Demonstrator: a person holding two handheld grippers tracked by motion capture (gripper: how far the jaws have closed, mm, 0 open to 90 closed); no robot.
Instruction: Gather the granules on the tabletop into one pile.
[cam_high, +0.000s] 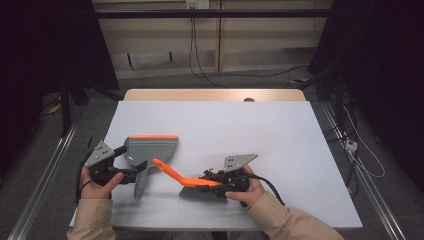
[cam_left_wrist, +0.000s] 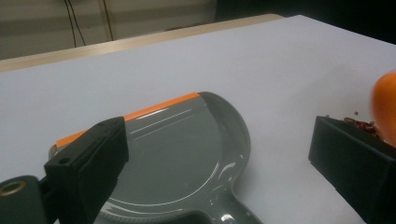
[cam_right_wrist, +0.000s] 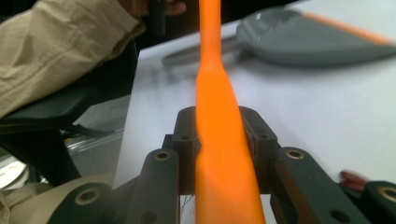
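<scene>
The fingers of the right gripper are pinched on the orange handle of a brush, whose grey bristles are rested on the white table beside small dark red crumbs. The left gripper is held with its jaws spread wide above the handle of a grey dustpan with an orange lip, laid flat near the table's left edge.

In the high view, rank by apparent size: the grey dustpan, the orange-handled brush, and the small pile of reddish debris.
1. Grey plastic dustpan with orange lip, handle included.
2. Orange-handled brush with grey bristles: slightly smaller, though the right tongs cover part of it, so this is unsure.
3. Reddish debris pile, clearly smallest.
</scene>
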